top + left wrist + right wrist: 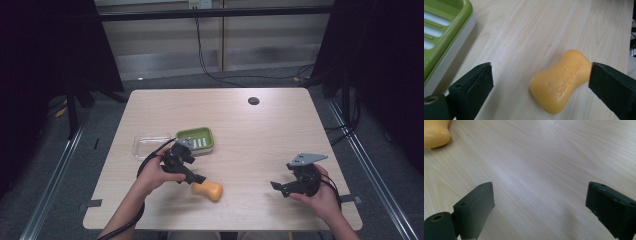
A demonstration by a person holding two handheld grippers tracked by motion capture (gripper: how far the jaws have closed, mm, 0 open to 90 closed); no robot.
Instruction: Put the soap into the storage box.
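Soap bar (560,81), orange, lies flat on the worktop (260,145) near its front edge, left of centre. Left hand-held gripper (196,178) is right at it, jaws spread wide w/ the bar between them; in the left gripper view one jaw looks to sit at the bar's end, can't tell if it touches, other jaw well clear. Not gripped.

Right hand-held gripper (276,188) is near the front right corner, jaws wide, nothing between them, bare wood below. Well apart from the bar.

Open room: whole far half of the worktop is free, plus the stretch between the two hand-held grippers. Green soap dish (195,139) sits just behind the left hand, clear lid (150,144) beside it to the left. Small dark round hole (253,101) near the far edge.

Surface: pale wood grain, rounded corners. Around it grey floor, metal rails at both sides, black curtains, cables hanging at the back wall.

Writing: "Safeguard" pressed into the bar's top face.
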